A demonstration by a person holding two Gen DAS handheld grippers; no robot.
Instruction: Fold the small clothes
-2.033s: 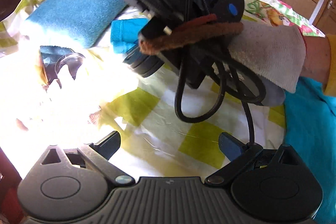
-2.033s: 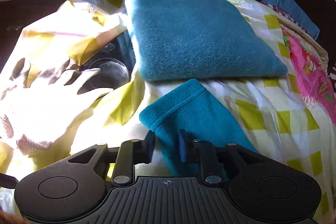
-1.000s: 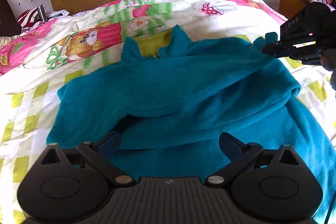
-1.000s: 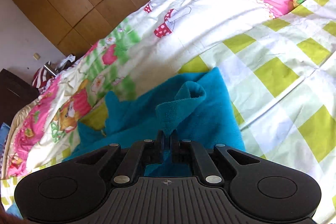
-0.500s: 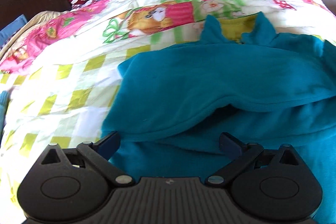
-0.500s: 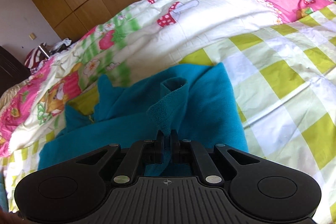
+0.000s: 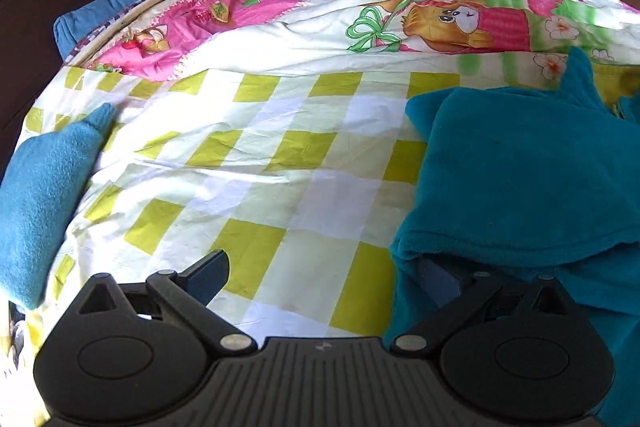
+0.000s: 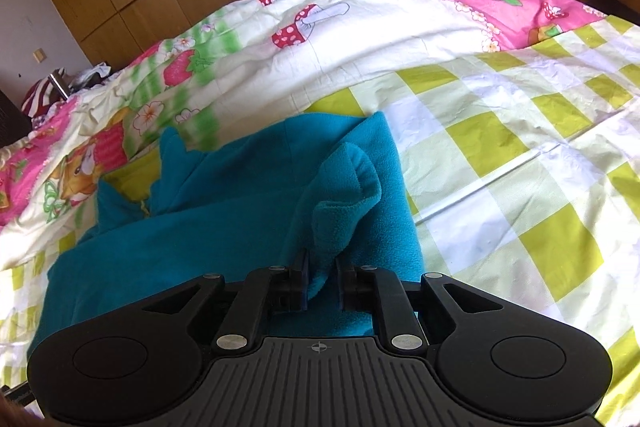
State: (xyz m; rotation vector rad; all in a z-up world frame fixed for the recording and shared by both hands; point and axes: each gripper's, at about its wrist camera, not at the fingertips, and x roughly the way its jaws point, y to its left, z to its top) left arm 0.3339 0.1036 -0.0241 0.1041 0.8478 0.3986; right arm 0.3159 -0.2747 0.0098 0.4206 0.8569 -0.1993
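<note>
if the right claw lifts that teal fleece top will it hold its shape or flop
Likely flop: the teal fleece top already curls and droops where the right claw pinches it. Its fuzzy nap probably grips well. It looks bulky, so trailing layers may drag across the checked bedsheet.

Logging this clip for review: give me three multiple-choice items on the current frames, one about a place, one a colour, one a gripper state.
1. Where does the folded blue towel lie in the left wrist view?
A. far left edge
B. centre
C. on the headboard

2. What colour is the fleece garment?
A. pink
B. teal
C. white

3. How is the right gripper?
A. wide open, empty
B. closed on a fold of the garment
C. out of view

Answers: 1 A, it hugs the left border on the checked sheet. 2 B, teal throughout. 3 B, fabric sits pinched between the nearly closed fingers.
</note>
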